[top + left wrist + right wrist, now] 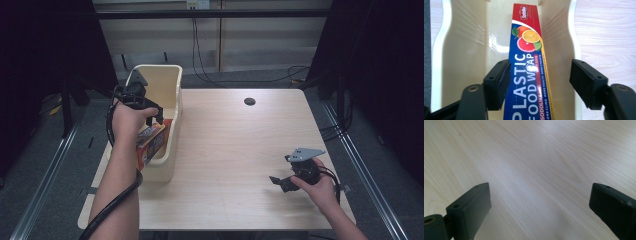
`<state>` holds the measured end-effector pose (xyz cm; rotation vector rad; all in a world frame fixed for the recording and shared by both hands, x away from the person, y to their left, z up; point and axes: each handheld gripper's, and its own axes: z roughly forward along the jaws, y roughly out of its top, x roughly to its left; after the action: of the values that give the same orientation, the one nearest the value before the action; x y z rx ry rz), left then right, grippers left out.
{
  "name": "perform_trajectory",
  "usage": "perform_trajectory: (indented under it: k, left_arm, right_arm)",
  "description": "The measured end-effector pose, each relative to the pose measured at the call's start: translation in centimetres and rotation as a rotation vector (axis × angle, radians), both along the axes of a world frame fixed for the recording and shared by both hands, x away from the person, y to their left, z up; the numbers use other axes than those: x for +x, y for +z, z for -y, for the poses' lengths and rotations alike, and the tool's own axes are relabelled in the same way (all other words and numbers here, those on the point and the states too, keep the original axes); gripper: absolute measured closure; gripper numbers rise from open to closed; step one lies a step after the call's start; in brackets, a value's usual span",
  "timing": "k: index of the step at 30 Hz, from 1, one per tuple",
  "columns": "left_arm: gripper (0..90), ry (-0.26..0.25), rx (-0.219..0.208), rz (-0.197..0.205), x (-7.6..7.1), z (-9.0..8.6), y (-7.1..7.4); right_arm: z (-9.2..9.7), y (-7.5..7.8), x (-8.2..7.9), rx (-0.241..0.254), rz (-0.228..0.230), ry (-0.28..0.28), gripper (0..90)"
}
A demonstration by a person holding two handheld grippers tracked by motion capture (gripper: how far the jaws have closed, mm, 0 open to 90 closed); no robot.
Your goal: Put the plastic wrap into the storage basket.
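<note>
A: At about ten o'clock on the table (235, 165), the left gripper (154, 116) hangs over the cream plastic bin (167, 85). Do you see what lies between its jaws?

B: Yes. It is the plastic food wrap box (527, 62), a long narrow carton. In the left gripper view its long axis runs from six o'clock to twelve o'clock, straight away from the jaws and along the length of the bin.

A: Is the box gripped?

B: I judge no. The jaws are released. The pad at nine o'clock is touching or almost touching the side of the box, but the pad at three o'clock stands well apart from it, with the bin wall visible in the gap. So the box rests in the bin, leaning on its near end in the high view.

A: And the right gripper (281, 182)?

B: It rests near five o'clock on the table, far from the bin. Its jaws are spread wide with nothing between them, and bare wood is in front of them.

A: Then which hand is nearer to the box?

B: The left one, clearly. Because the box lies lengthwise between the jaws, I think the left hand can lift straight up and away without catching it.
</note>
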<state>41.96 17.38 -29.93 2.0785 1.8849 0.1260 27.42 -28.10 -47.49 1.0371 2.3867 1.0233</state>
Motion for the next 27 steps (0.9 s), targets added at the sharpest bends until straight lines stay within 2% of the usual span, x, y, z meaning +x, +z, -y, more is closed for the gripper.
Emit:
perform_trajectory:
  k: [4, 6, 8, 11, 13, 18, 27]
  left_arm:
    - [30.6, -0.009, -0.026, 0.008, -0.1, 0.2, 0.2]
    - [29.2, -0.024, -0.023, 0.027, -0.1, 0.4, 0.6]
    - [27.6, -0.021, -0.047, 0.039, -0.1, 0.7, 1.1]
    - [27.0, -0.040, -0.039, 0.055, -0.1, 1.1, 1.7]
    - [26.2, -0.053, -0.057, 0.066, -0.1, 1.5, 2.0]
    - [23.8, -0.094, -0.075, 0.088, -0.3, 3.1, 2.7]
    - [20.4, -0.173, -0.106, 0.093, -0.3, 6.2, 2.4]
  right_arm:
    - [0.0, 0.0, -0.1, -0.001, 0.003, 0.002, 3.7]
    - [0.0, 0.0, -0.1, 0.001, 0.003, 0.004, 3.7]
    - [0.2, 0.0, -0.1, -0.001, 0.003, 0.003, 3.7]
    - [0.3, 0.1, -0.2, 0.000, 0.004, -0.006, 3.7]
    - [0.4, 0.0, -0.3, 0.000, 0.002, -0.006, 3.7]
    - [0.7, 0.2, -0.6, 0.001, 0.009, -0.015, 3.7]
    - [0.8, 0.2, -0.8, 0.002, 0.011, -0.015, 3.7]
